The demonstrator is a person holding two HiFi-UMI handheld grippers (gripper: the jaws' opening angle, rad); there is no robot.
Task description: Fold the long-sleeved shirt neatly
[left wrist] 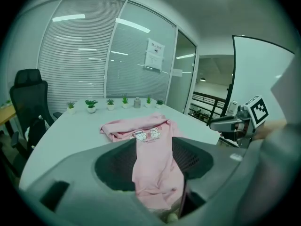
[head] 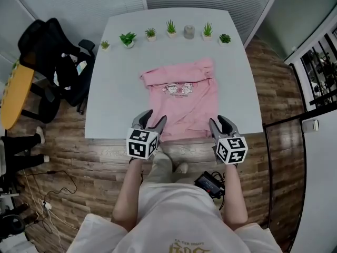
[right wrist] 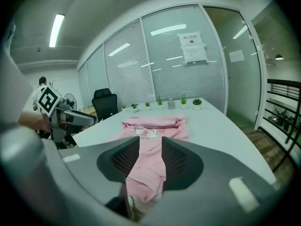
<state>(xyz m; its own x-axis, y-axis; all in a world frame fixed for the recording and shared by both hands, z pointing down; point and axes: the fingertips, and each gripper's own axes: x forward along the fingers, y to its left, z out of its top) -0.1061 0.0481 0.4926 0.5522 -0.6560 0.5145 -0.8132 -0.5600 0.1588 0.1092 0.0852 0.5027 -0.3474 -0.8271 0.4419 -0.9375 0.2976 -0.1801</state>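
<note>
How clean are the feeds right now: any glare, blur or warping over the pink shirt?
Head view: even light, no glare, shirt sharp, table edges bowed by the lens. Left gripper view: strong fisheye with a dark rim, its own jaws soft, shirt clear; reflections streak the glass wall. Right gripper view: the same warp, a bright ceiling lamp, shirt clear.

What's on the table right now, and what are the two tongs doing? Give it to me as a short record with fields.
Garment: pink shirt, partly folded, print up
Surface: white table
Far edge: five small potted plants, one grey pot
Left tongs: open, empty, by the shirt's near left corner
Right tongs: open, empty, beside the near right corner
</note>
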